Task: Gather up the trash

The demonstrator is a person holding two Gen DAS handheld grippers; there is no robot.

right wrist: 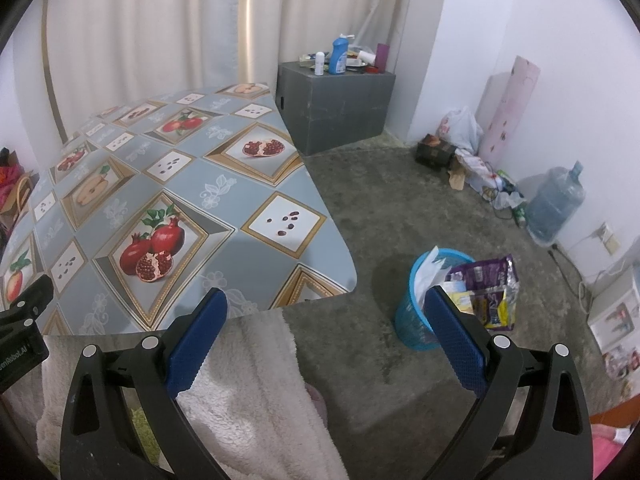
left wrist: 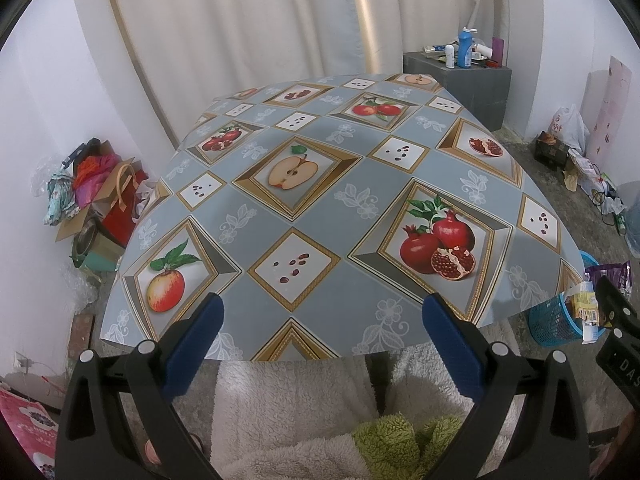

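Note:
A blue mesh bin point(right wrist: 416, 316) stands on the floor right of the table, stuffed with white paper, a yellow wrapper and a purple snack bag point(right wrist: 494, 284). It also shows at the right edge of the left wrist view point(left wrist: 554, 320). My left gripper point(left wrist: 324, 312) is open and empty over the table's near edge. My right gripper point(right wrist: 326, 308) is open and empty, off the table's right corner, its right finger next to the bin. The table point(left wrist: 280, 208) has a fruit-print cloth with nothing on it.
A grey box point(right wrist: 336, 104) with bottles stands behind the table. Bags and a water jug point(right wrist: 554, 204) line the right wall. A pile of bags and cloth point(left wrist: 96, 200) lies left of the table. A fleece blanket point(left wrist: 304, 408) is below the grippers.

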